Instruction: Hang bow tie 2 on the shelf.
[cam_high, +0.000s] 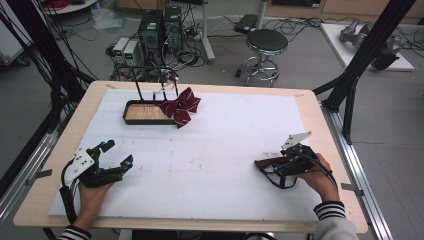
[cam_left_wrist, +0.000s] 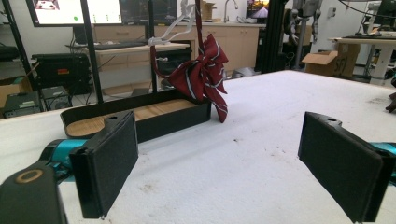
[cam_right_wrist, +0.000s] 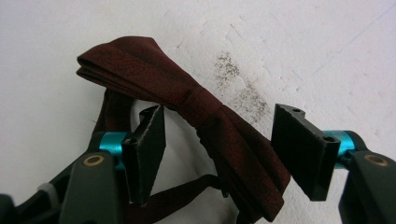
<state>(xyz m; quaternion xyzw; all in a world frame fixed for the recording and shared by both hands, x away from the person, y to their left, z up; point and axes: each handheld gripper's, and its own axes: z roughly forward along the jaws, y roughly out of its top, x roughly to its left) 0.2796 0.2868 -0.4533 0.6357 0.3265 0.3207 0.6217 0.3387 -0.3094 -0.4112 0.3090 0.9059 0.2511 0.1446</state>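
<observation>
Right gripper view: fingers astride bow tie

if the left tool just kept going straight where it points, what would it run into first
Probably the black tray with the wooden floor, just ahead across bare white table cover. The striped red bow hangs over its right end. Depth is hard to judge.

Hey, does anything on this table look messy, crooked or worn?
The striped red bow hangs askew off the rack's tray edge. The white table cover is scuffed with dark specks beside the dark red bow tie. Nothing is spilled or broken.
</observation>
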